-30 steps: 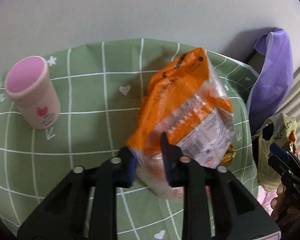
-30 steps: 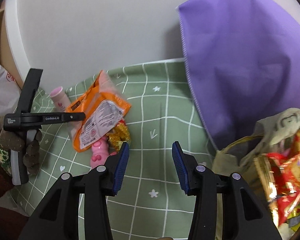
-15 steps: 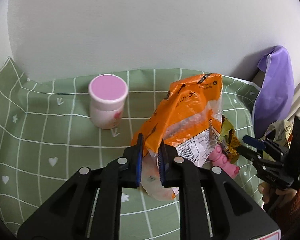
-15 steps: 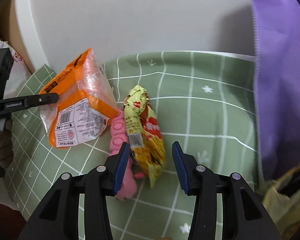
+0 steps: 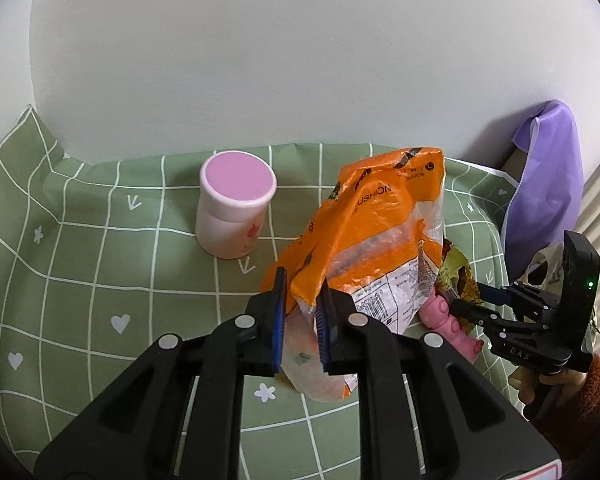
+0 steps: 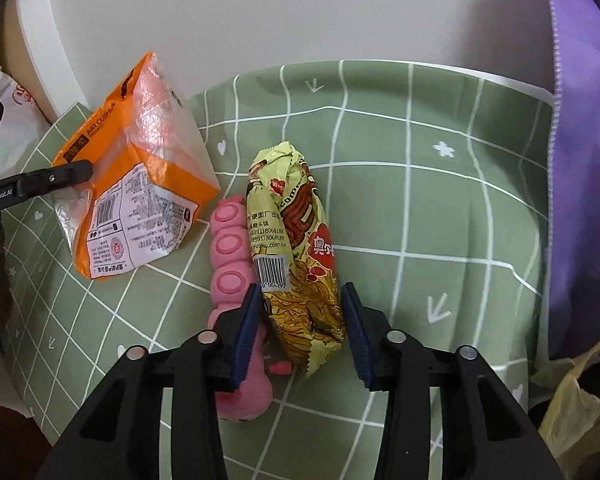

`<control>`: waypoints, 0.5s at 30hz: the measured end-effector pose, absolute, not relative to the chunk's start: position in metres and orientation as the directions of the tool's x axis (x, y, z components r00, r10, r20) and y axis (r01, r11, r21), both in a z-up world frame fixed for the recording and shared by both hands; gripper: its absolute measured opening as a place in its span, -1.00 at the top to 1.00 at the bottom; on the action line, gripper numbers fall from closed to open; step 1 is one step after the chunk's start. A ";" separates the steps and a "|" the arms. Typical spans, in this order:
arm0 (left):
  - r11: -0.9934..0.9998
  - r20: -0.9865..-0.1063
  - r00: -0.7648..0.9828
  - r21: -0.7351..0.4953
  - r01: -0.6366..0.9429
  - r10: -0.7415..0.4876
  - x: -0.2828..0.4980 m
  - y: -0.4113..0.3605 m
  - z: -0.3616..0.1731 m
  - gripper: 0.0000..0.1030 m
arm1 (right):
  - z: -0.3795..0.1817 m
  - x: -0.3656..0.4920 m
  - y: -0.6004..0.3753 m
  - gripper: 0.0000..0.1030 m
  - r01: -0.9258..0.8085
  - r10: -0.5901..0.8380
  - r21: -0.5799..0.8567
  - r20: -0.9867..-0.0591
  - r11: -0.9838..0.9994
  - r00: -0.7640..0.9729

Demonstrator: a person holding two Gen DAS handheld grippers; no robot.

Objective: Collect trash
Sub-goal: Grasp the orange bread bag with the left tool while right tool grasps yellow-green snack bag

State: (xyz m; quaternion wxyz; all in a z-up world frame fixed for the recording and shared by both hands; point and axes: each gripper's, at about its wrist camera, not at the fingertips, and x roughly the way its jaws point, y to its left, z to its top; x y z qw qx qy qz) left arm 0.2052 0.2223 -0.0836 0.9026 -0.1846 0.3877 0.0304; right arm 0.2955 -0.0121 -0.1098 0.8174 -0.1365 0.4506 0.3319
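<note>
Over the tablecloth (image 6: 420,208), left gripper (image 5: 300,320) jaws clamp orange bag (image 5: 364,240); right gripper (image 6: 300,320) closing astride noodle packet (image 6: 296,240)

Glossy plastic orange bag (image 5: 372,248); matt tablecloth (image 5: 100,280).

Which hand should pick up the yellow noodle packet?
The right. Its tool already sits around the yellow noodle packet, and its jaws have just been closing on it without pressing yet. The left tool is busy pinching the orange bag.
</note>
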 end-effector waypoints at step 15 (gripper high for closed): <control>0.940 -0.694 0.703 -0.323 -0.110 -0.156 0.207 0.205 -0.076 0.76 | -0.081 0.285 -0.081 0.33 -0.500 0.341 0.062 -0.802 0.864 0.491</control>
